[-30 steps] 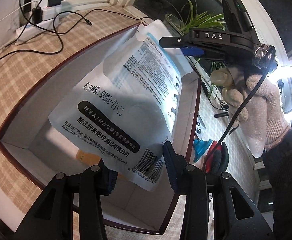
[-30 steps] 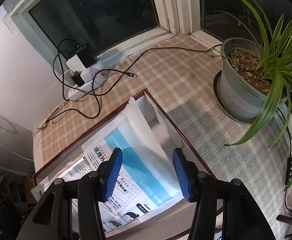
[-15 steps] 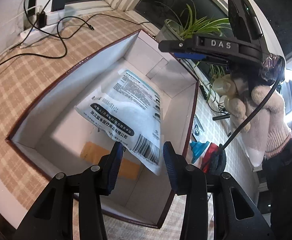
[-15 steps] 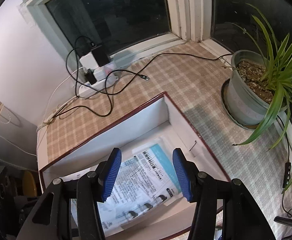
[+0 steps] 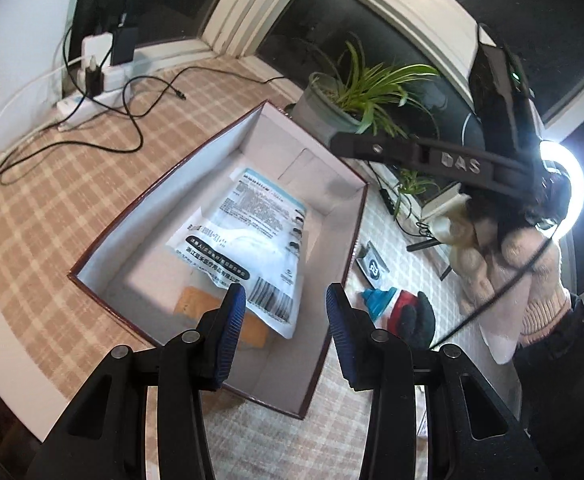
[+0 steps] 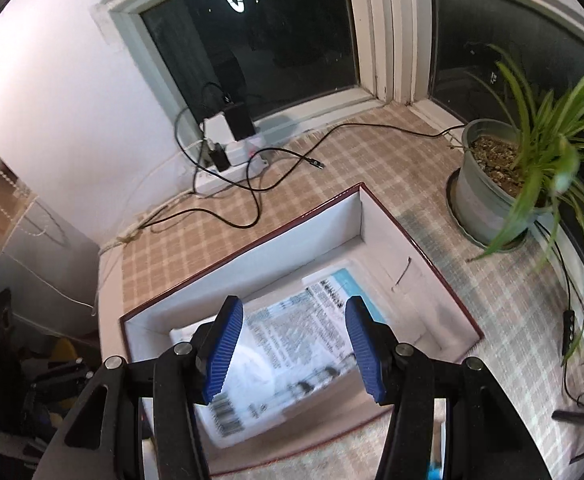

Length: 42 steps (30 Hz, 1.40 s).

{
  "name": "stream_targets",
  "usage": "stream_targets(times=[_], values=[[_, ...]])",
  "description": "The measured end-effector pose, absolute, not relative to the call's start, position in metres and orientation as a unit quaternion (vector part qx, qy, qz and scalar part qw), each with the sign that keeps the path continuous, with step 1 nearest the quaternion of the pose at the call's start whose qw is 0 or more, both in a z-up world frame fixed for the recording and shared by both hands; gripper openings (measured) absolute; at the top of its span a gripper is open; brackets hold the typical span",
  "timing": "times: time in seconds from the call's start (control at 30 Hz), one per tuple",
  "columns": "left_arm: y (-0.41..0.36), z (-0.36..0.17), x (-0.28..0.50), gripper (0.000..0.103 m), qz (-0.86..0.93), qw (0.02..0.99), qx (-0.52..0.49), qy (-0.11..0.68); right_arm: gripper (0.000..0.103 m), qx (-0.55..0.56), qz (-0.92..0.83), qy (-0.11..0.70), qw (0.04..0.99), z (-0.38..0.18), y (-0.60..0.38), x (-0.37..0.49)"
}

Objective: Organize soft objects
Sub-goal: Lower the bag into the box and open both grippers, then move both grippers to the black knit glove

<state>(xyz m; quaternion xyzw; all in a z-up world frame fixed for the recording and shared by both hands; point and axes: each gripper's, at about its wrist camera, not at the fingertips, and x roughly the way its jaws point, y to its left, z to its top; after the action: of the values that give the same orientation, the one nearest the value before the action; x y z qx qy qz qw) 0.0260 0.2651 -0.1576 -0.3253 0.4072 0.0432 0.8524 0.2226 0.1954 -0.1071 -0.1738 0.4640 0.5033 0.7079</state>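
A: Looking down into the box (image 5: 104,248), red-edged, white-walled, filling the middle of the left view. Lying flat on its floor: the pouch (image 5: 252,240), printed side up, barcode end toward the lower edge, overlapping a tan pack (image 5: 196,304) at lower centre.

B: And gripping anything?

A: Gripping nothing. Left gripper (image 5: 286,334) standing wide at the bottom of the frame, blue pads apart, hovering above the box's near end. Right gripper (image 6: 292,350) likewise gaping wide, bottom centre of its view, hanging over the pouch (image 6: 292,352) without touching.

B: Seeing the other things?

A: Sitting outside the box at right centre of the left view: a glove (image 5: 412,320) and a blue item (image 5: 378,298). Standing at upper centre: a plant (image 5: 344,108). Trailing across the checked mat (image 5: 44,216) at upper left: a cable (image 5: 132,132) from a power strip (image 5: 88,100).
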Motion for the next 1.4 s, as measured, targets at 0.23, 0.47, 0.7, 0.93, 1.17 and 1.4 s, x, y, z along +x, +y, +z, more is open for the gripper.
stream_targets(times=[0.23,0.47,0.7,0.93,1.17,1.4], values=[[0.244,-0.148,0.026,0.042,0.016,0.859,-0.314,0.403,0.051,-0.128,0.492,0.451,0.733,-0.087,0.132,0.205],[0.213,-0.151,0.033,0.042,-0.02,0.859,-0.301,0.413,0.051,-0.06,0.463,0.461,0.754,-0.085,0.045,0.187],[0.17,-0.162,0.043,0.046,-0.064,0.853,-0.283,0.434,0.056,-0.035,0.411,0.461,0.786,-0.098,-0.043,0.169],[0.126,-0.174,0.061,0.052,-0.105,0.843,-0.261,0.459,0.076,0.049,0.347,0.456,0.818,-0.125,-0.134,0.169],[0.087,-0.193,0.08,0.054,-0.14,0.83,-0.246,0.481,0.077,0.1,0.314,0.488,0.808,-0.157,-0.179,0.174],[0.055,-0.222,0.099,0.054,-0.166,0.809,-0.226,0.516,0.077,0.144,0.303,0.546,0.768,-0.209,-0.189,0.18]])
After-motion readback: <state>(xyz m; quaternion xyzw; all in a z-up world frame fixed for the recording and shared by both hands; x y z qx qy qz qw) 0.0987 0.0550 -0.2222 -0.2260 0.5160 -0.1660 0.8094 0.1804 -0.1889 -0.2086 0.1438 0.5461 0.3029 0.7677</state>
